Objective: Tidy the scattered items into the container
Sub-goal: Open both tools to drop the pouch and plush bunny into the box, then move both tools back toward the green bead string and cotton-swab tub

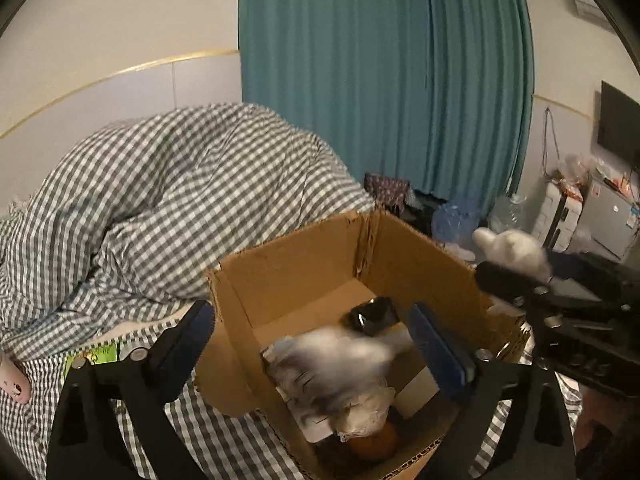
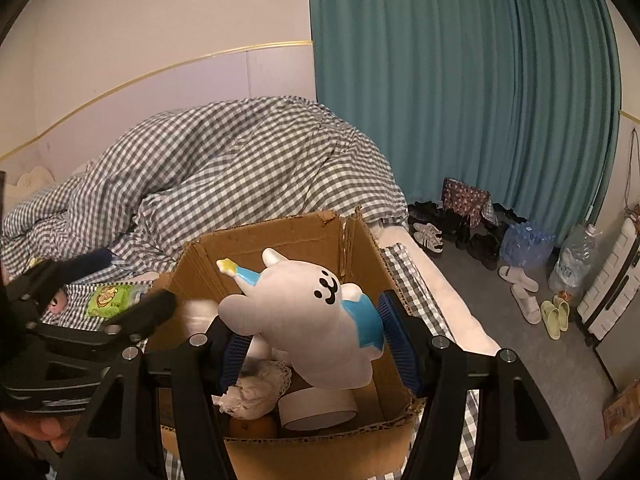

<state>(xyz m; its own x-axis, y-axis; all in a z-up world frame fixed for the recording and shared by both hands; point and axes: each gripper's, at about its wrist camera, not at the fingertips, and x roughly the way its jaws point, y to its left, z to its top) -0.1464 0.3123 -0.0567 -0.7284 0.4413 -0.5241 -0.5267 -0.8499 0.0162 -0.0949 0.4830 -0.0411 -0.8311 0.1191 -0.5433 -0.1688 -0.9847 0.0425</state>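
Here my left gripper [image 1: 312, 344] tilts down over the cardboard box [image 1: 304, 268] on the checked bed, jaws spread wide and holding nothing; a blurred white bundle [image 1: 340, 360] lies in the box below them. To its right, my right gripper [image 2: 308, 344], half open, clamps a white cartoon figure [image 2: 304, 320] above the box. Left of the box lies a green packet [image 2: 110, 298], its print unreadable.
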